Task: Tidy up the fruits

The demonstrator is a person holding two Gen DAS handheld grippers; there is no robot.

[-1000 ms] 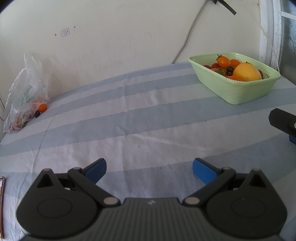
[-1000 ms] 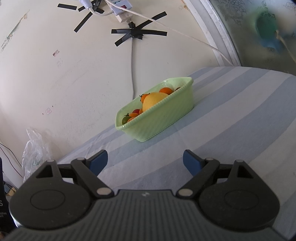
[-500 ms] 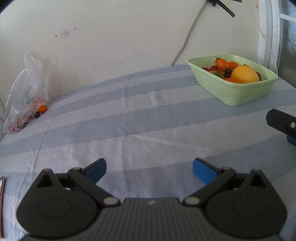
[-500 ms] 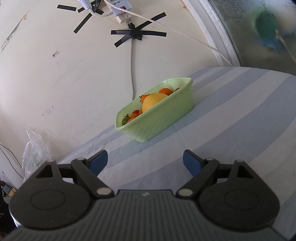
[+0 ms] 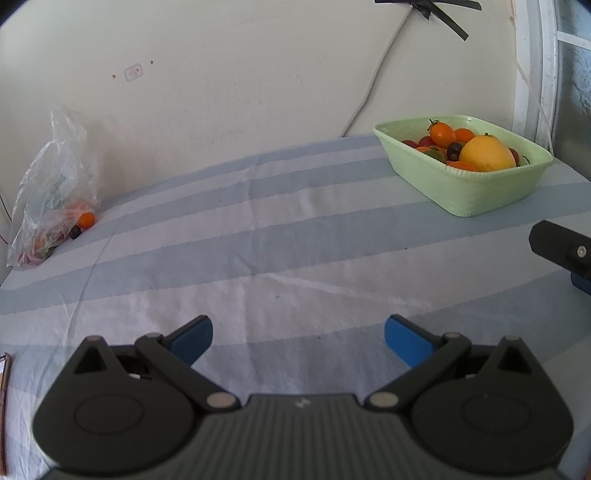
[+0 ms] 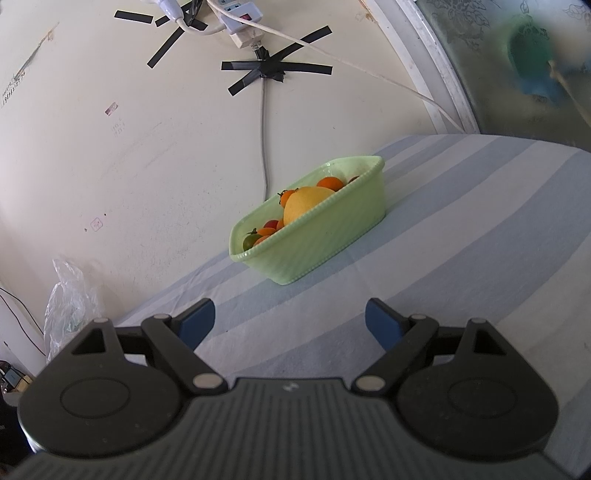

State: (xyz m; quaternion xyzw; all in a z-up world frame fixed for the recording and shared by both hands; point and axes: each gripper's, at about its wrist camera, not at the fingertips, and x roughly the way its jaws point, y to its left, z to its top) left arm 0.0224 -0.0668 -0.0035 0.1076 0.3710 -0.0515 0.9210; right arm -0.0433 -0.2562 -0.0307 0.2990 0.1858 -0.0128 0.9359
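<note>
A pale green bowl [image 5: 476, 192] stands at the table's far right, holding a large yellow-orange fruit [image 5: 487, 154] and several small orange, red and dark fruits. It also shows in the right wrist view [image 6: 332, 236]. A clear plastic bag [image 5: 55, 192] with small fruits lies at the far left by the wall, with an orange fruit [image 5: 87, 220] and a dark one at its mouth. My left gripper [image 5: 298, 338] is open and empty above the cloth. My right gripper [image 6: 290, 325] is open and empty, facing the bowl from a distance; part of it shows at the left view's right edge [image 5: 561, 249].
The table is covered by a blue-and-white striped cloth [image 5: 280, 236]. A wall stands right behind it, with a taped cable [image 6: 263, 122] and a power strip [image 6: 240, 14]. A window frame [image 5: 532, 66] is at the right. The bag also shows in the right wrist view [image 6: 70, 295].
The left gripper has drawn back and tilted a little, so the bowl and bag sit lower and farther in its view. The right gripper has barely moved. Both stay open.
</note>
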